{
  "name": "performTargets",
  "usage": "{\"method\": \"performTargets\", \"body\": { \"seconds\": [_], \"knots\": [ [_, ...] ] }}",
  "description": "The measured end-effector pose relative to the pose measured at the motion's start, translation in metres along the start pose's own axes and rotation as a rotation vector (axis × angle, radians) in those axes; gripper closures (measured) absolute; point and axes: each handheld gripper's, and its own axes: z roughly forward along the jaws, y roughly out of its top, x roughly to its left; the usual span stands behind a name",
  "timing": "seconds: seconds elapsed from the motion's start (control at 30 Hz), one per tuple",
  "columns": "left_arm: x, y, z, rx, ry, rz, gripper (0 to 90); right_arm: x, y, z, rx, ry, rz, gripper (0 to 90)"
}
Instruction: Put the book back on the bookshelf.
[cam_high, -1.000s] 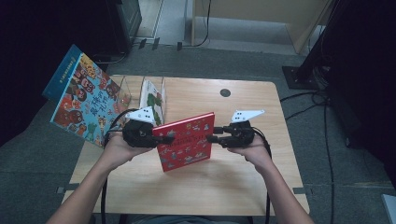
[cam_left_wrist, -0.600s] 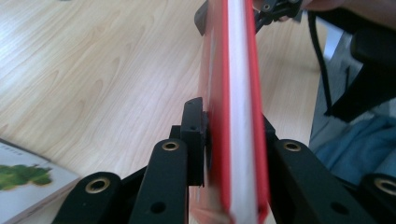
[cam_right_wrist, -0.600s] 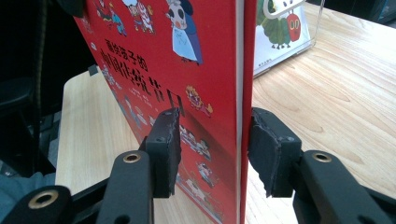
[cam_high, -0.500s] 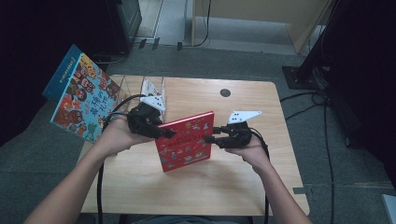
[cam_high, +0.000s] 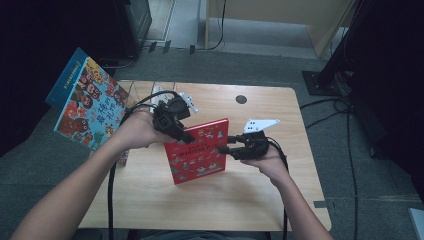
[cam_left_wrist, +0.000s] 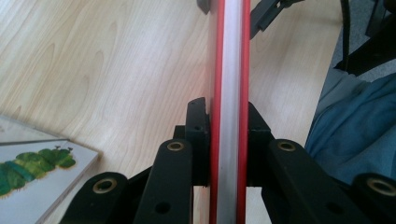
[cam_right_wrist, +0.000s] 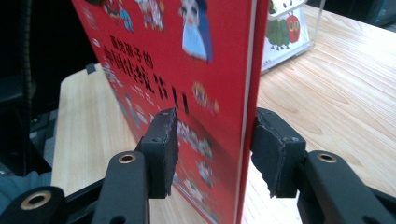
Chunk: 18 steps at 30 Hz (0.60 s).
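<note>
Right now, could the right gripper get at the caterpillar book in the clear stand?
Probably not: the red book stands between the right gripper's jaws and, with the left gripper clamping it, screens off the caterpillar book.

In the right gripper view the red book is running off the top and bottom edges, its cover print blurring. In the left gripper view it is showing edge-on, covers unseen. The caterpillar book is getting cropped at the left edge.
</note>
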Motion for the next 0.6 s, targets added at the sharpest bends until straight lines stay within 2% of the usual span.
{"method": "performTargets", "body": {
  "seconds": [0.03, 0.07, 0.17, 0.27, 0.37, 0.5, 0.6],
  "knots": [
    [0.001, -0.001, -0.001, 0.000, 0.009, -0.015, 79.6, -0.001, -0.001, -0.001, 0.005, -0.001, 0.003, 51.4],
    [0.002, -0.002, -0.003, -0.010, 0.000, -0.028, 79.8, -0.002, -0.003, -0.003, 0.003, -0.009, 0.005, 51.6],
    [0.003, -0.007, -0.010, -0.025, 0.016, -0.033, 80.1, -0.006, -0.010, -0.009, 0.003, -0.032, 0.023, 50.3],
    [0.006, -0.015, -0.020, -0.040, 0.023, -0.072, 80.2, -0.010, -0.019, -0.012, 0.037, -0.079, 0.033, 48.4],
    [0.010, -0.025, -0.030, -0.061, 0.023, -0.104, 80.2, -0.012, -0.028, -0.011, 0.061, -0.104, 0.031, 48.4],
    [0.012, -0.039, -0.042, -0.097, 0.031, -0.148, 80.1, -0.012, -0.037, -0.007, 0.072, -0.133, 0.003, 48.1],
    [0.016, -0.052, -0.050, -0.119, 0.020, -0.192, 80.1, -0.013, -0.048, -0.003, 0.050, -0.153, -0.046, 47.7]
  ]
}}
